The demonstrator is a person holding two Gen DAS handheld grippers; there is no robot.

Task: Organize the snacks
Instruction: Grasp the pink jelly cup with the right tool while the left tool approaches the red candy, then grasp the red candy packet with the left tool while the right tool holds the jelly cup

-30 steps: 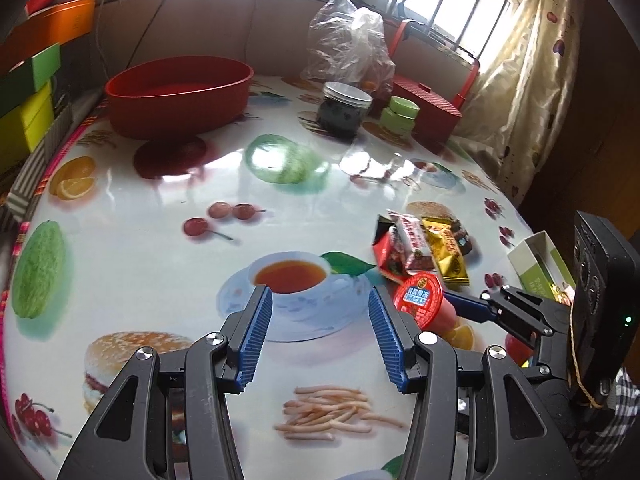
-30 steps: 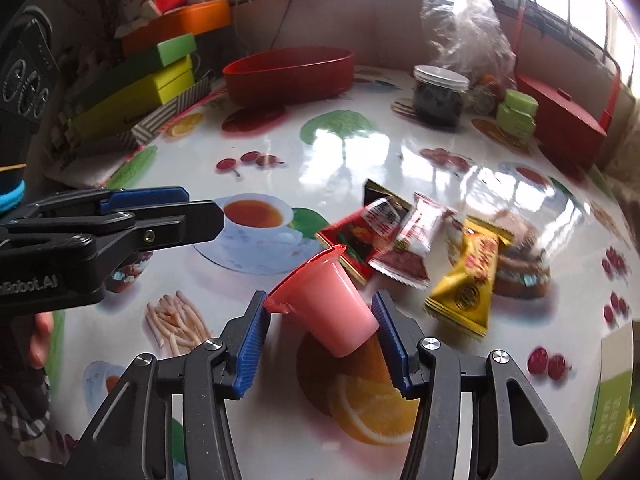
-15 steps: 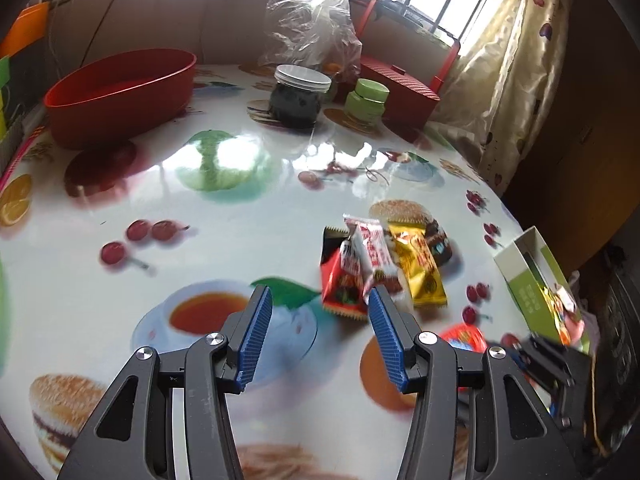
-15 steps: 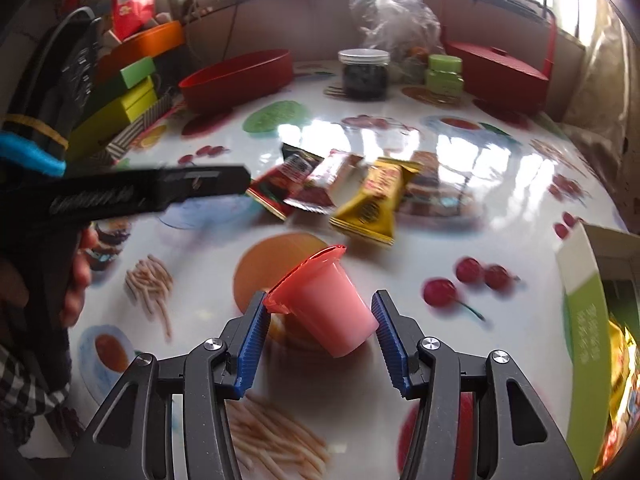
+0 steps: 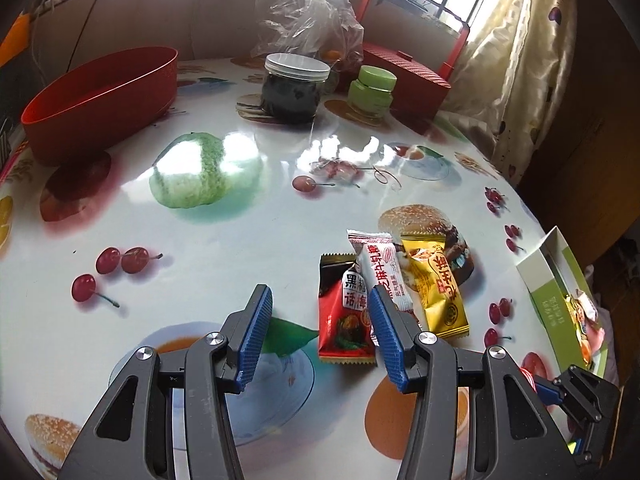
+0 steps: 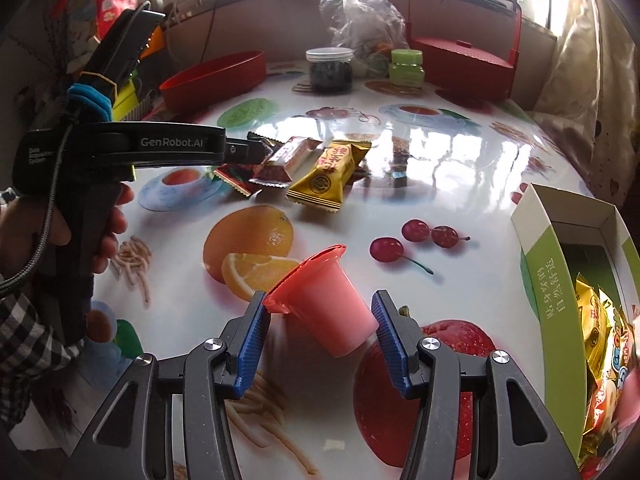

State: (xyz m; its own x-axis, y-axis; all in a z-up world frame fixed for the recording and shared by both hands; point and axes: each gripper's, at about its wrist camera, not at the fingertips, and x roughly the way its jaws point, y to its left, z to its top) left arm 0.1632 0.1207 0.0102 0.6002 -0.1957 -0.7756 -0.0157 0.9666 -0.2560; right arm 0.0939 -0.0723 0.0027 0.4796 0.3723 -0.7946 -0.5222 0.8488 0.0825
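The table is clear from 6 to 12 o'clock ahead of the right gripper; its rim curves past the green box at 3. That gripper clamps a tilted pink cup above the table. The left gripper stands open and empty, its right finger over the wrappers. A second ago the box lay further off and the left gripper hung over the printed teacup. Three wrappers lie touching, one red bowl, two jars.
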